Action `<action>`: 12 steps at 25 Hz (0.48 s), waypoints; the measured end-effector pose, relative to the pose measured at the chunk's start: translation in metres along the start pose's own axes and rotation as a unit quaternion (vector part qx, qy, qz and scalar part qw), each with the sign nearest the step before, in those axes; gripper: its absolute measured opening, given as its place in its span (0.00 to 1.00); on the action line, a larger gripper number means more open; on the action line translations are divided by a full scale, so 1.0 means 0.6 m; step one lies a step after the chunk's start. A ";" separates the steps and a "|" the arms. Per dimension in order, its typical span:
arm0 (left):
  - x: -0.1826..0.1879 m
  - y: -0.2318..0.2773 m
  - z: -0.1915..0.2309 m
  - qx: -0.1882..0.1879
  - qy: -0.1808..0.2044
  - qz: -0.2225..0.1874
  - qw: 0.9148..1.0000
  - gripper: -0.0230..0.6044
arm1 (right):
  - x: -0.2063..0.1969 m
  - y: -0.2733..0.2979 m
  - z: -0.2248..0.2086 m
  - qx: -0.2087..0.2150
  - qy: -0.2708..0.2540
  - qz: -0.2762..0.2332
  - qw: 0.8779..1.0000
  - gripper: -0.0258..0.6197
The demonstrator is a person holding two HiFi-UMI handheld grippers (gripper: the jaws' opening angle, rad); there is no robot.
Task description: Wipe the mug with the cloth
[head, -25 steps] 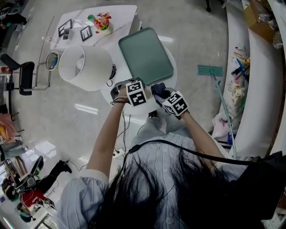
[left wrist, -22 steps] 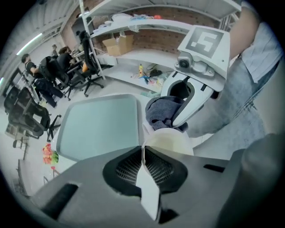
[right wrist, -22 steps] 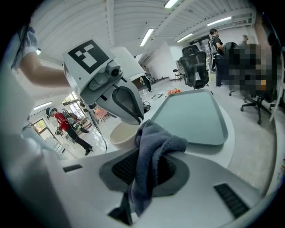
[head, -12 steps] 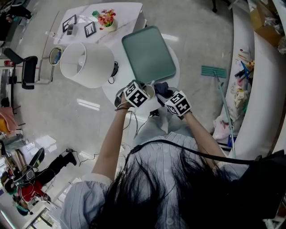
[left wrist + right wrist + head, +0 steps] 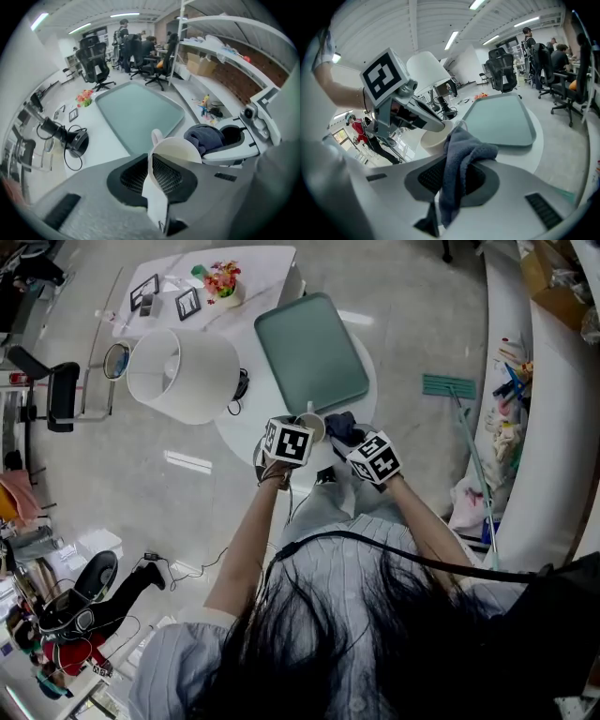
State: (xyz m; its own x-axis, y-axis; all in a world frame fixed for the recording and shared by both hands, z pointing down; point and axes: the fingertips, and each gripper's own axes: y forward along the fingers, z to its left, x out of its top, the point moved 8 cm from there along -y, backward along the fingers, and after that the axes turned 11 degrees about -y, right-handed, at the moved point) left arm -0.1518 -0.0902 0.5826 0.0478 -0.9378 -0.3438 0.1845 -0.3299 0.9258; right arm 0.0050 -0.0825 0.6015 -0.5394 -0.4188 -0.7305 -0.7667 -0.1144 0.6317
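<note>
The left tongs pinch the white mug by its wall, one jaw inside the rim and one outside. They hold it at the near edge of the green tray, with the handle turned toward the tray. Whether its base rests on the table I can't tell. The right tongs are clamped on the grey-blue cloth, which bunches above the jaws right beside the mug's rim, also on the tray's near side; contact isn't clear. I'd judge the wipe is only just starting. The next move calls for pressing that bunched cloth against the mug's wall and rubbing round it, while the left grip stays firm so the mug doesn't pivot
</note>
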 end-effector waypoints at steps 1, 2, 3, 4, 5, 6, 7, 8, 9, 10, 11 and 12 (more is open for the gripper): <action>-0.003 -0.001 0.002 0.004 -0.027 -0.002 1.000 0.08 | -0.001 0.000 0.002 -0.002 0.003 -0.001 1.000 0.17; -0.005 -0.003 0.003 0.009 -0.055 -0.003 0.998 0.08 | -0.001 0.000 0.004 -0.004 0.006 -0.002 1.000 0.17; -0.008 -0.005 0.005 0.013 -0.083 -0.004 0.996 0.08 | -0.002 0.000 0.005 -0.006 0.009 -0.003 1.000 0.17; -0.011 -0.006 0.007 0.019 -0.112 -0.007 0.994 0.08 | -0.002 0.000 0.006 -0.008 0.012 -0.004 1.000 0.17; -0.013 -0.006 0.008 0.024 -0.141 -0.012 0.990 0.08 | -0.003 -0.001 0.007 -0.010 0.015 -0.005 1.000 0.17; -0.016 -0.006 0.009 0.030 -0.172 -0.019 0.984 0.08 | -0.004 -0.002 0.007 -0.012 0.019 -0.006 1.000 0.17; -0.019 -0.007 0.010 0.036 -0.202 -0.025 0.978 0.08 | -0.005 -0.003 0.008 -0.015 0.023 -0.007 1.000 0.17; -0.022 -0.012 0.010 0.042 -0.230 -0.032 0.972 0.08 | -0.005 -0.004 0.009 -0.017 0.028 -0.008 0.999 0.17; -0.024 -0.019 0.009 0.047 -0.259 -0.039 0.964 0.08 | -0.006 -0.006 0.010 -0.020 0.034 -0.010 0.999 0.17; -0.027 -0.025 0.007 0.050 -0.288 -0.045 0.955 0.08 | -0.006 -0.007 0.011 -0.023 0.040 -0.012 0.999 0.17; -0.030 -0.028 0.006 0.050 -0.317 -0.050 0.946 0.08 | -0.006 -0.008 0.011 -0.026 0.046 -0.014 0.999 0.17; -0.034 -0.028 0.005 0.047 -0.347 -0.055 0.935 0.08 | -0.007 -0.009 0.010 -0.029 0.052 -0.016 0.998 0.17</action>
State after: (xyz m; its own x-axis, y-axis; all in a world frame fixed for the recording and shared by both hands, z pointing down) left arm -0.1586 -0.0661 0.5744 -0.6206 -0.7310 -0.2838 0.0621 -0.4066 0.9115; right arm 0.0089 -0.0746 0.5995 -0.4742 -0.5043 -0.7216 -0.7593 -0.1805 0.6252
